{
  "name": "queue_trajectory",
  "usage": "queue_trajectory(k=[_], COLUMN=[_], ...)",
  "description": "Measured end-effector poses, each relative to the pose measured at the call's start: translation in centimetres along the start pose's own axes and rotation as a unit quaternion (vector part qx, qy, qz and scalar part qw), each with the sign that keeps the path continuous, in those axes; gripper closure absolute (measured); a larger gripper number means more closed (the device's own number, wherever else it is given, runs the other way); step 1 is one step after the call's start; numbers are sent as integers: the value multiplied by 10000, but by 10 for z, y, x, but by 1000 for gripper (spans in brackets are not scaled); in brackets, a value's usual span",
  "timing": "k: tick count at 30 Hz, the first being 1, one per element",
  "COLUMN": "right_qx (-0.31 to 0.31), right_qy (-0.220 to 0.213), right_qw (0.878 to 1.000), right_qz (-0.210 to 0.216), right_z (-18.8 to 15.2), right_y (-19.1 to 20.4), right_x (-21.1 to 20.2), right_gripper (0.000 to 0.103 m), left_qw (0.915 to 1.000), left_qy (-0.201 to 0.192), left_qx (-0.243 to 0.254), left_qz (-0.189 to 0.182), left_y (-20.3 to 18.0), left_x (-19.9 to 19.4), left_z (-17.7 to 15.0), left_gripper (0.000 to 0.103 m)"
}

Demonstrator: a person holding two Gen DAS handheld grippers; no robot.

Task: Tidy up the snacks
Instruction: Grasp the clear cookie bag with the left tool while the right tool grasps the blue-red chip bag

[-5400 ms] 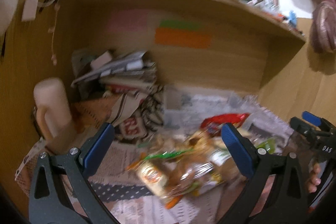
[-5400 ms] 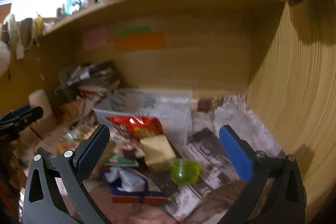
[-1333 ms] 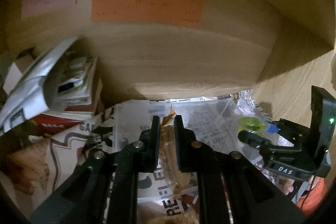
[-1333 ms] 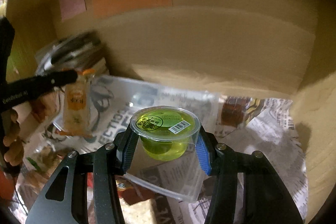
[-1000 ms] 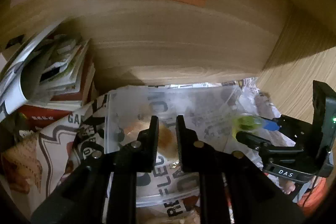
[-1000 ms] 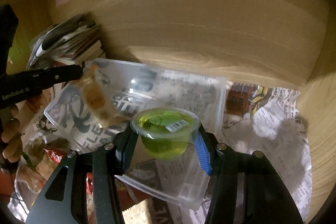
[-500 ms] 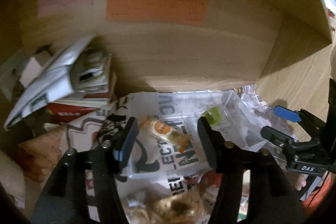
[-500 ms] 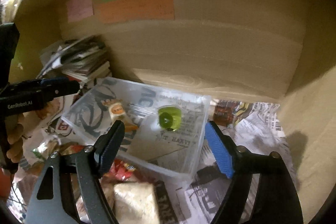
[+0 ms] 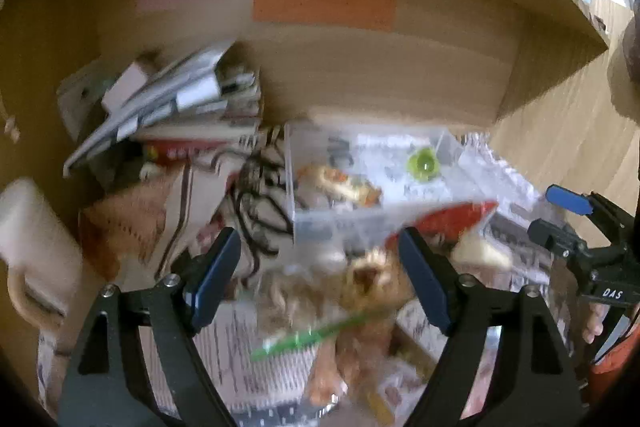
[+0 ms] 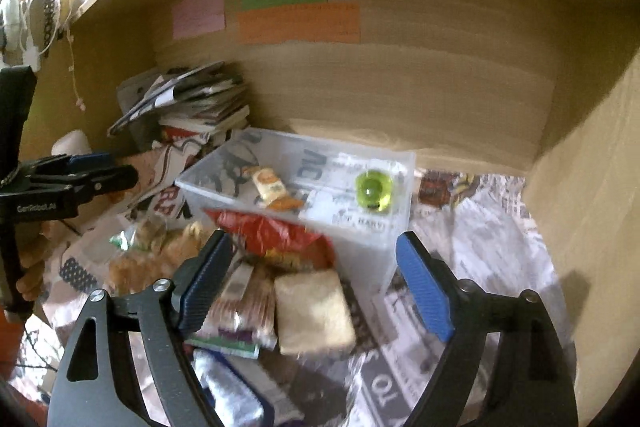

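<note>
A clear plastic bin [image 10: 394, 163] stands on the newspaper-covered desk under a shelf. Inside it lie a green jelly cup [image 10: 373, 191] and a small orange snack packet [image 10: 269, 189]; both also show in the left wrist view, the cup [image 9: 422, 165] to the right of the packet [image 9: 340, 185]. My left gripper [image 9: 320, 279] is open and empty above a pile of bagged snacks [image 9: 368, 287]. My right gripper [image 10: 312, 287] is open and empty above a red chip bag [image 10: 276, 235] and a tan wrapped cake [image 10: 314, 311] in front of the bin.
A stack of magazines and books [image 10: 192, 103] lies left of the bin. A cream bottle [image 9: 32, 239] stands at the far left. Wooden walls close the back and right. Coloured notes [image 10: 298, 21] are stuck on the back panel.
Both grippers let go of their snacks into the bin, opened, and have pulled back toward me over the loose snack pile.
</note>
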State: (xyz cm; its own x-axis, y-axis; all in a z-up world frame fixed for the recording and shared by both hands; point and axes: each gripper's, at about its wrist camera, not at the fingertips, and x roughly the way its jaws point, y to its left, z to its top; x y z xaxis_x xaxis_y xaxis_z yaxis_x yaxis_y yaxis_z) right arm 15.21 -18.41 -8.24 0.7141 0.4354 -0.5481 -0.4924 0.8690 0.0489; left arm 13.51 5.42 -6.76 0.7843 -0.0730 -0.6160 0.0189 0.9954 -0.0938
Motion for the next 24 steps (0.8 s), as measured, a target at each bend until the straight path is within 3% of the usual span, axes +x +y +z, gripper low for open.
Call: queue_trajectory(k=[12,19,24], right_qx=[505,617,706], right_qy=[294,655,786], right_qw=[9980,9950,9933], right_qz=[254,435,477], right_z=[-48,-72,-79], right_y=[11,20,19], right_x=[-20,-8,2], right_gripper=[15,14,4], left_qw=[9993,9985,9973], left_qy=[327,531,707], left_qx=[-144,-117,-204], left_qz=[-134,10,-5], left_y=[-6,-8,-6], left_x=[-19,-4,18], left_z=[-68,-86,-90], left_gripper=[18,18,18])
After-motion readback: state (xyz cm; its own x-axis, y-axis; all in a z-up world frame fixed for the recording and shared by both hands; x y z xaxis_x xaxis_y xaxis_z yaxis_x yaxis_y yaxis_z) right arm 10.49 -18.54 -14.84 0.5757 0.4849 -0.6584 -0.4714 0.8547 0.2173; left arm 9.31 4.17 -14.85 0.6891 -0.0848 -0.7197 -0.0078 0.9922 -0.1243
